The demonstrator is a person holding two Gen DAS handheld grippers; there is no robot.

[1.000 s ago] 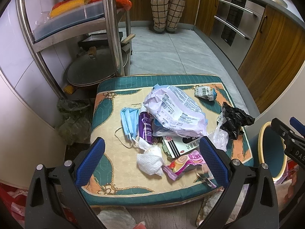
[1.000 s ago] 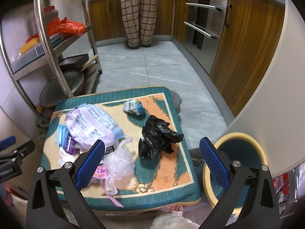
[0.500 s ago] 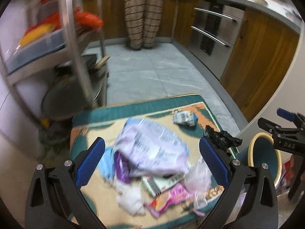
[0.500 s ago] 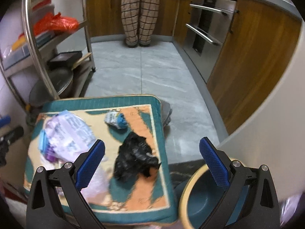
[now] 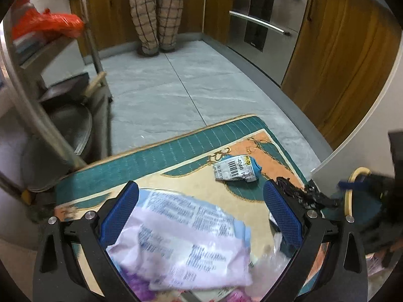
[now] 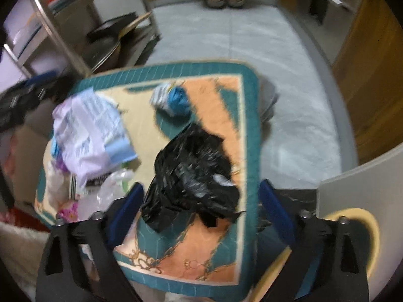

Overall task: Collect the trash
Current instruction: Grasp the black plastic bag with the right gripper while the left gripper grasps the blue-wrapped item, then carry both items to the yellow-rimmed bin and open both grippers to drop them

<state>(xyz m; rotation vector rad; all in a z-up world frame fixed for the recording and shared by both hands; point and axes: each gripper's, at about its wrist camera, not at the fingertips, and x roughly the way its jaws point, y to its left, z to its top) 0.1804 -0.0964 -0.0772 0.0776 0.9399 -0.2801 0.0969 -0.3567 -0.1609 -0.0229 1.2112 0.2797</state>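
Trash lies on a teal and orange cushion (image 5: 191, 146) (image 6: 248, 115). A lilac plastic package (image 5: 186, 246) (image 6: 88, 125) lies right under my open left gripper (image 5: 201, 214). A crumpled barcode wrapper (image 5: 235, 168) (image 6: 171, 98) lies beyond it. A crumpled black plastic bag (image 6: 191, 171) (image 5: 302, 196) lies just ahead of and between the fingers of my open right gripper (image 6: 199, 209). A clear bag (image 6: 110, 191) and a pink wrapper (image 6: 68, 211) lie at the cushion's near left.
A yellow-rimmed teal bin (image 6: 362, 229) (image 5: 357, 193) stands right of the cushion. A steel rack (image 5: 50, 115) with pans stands to the left. A person's legs (image 5: 153, 12) stand at the far counter. Wooden cabinets (image 5: 340, 58) line the right.
Both grippers have moved forward and lower over the cushion. The left now hangs over the lilac package, the right has closed in on the black bag. Both stay open.
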